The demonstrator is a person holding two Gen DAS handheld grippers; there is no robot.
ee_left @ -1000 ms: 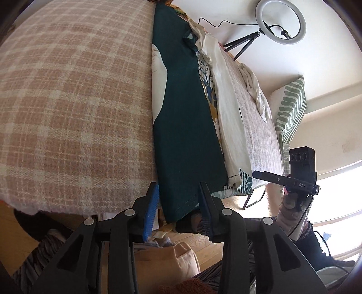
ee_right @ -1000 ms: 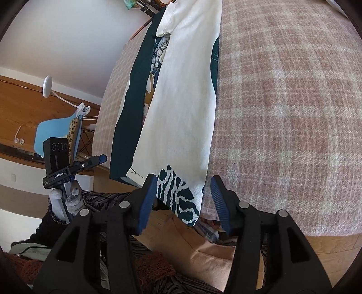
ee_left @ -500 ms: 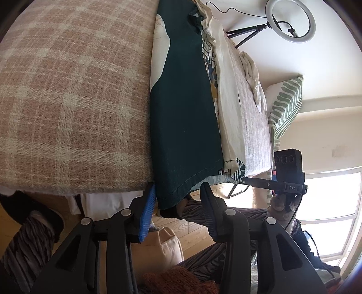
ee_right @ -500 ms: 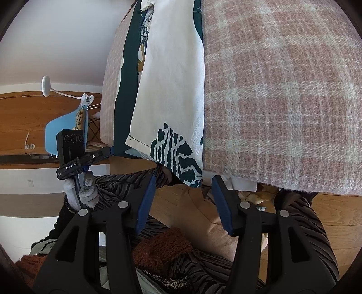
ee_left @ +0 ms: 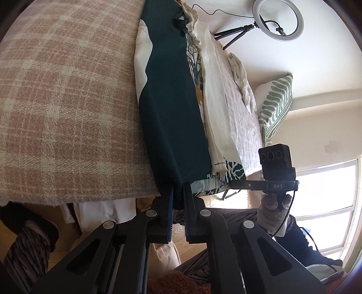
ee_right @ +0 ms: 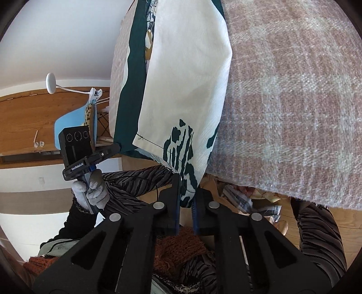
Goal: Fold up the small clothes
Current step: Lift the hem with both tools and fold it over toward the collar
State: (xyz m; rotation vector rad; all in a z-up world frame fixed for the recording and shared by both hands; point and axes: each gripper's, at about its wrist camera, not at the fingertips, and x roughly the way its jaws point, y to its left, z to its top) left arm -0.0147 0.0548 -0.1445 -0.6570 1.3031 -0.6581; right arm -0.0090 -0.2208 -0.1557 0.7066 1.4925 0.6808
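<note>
A garment [ee_left: 172, 113] with a dark green panel and a white leaf-print panel lies lengthwise on a pink plaid blanket [ee_left: 67, 101], its hem hanging over the near edge. My left gripper [ee_left: 178, 187] is closing, its pads pressing on the dark green hem corner. In the right wrist view the white side of the garment [ee_right: 187, 90] faces me. My right gripper [ee_right: 187, 187] is closing on its printed hem corner, with cloth pinched between the pads. Each gripper also shows in the other's view, held by a gloved hand [ee_right: 92, 192] at the blanket's edge.
A crumpled white cloth [ee_left: 242, 77] and a green striped pillow [ee_left: 276, 106] lie farther along the blanket [ee_right: 294, 101]. A ring light [ee_left: 278, 21] stands behind, a bright window [ee_left: 328, 203] to the right, a blue chair [ee_right: 72, 119] to the left. The person's striped trouser legs [ee_right: 316, 237] are below.
Both grippers went from open around the hem to shut on it. Both views tipped slightly lower toward the blanket's near edge.
</note>
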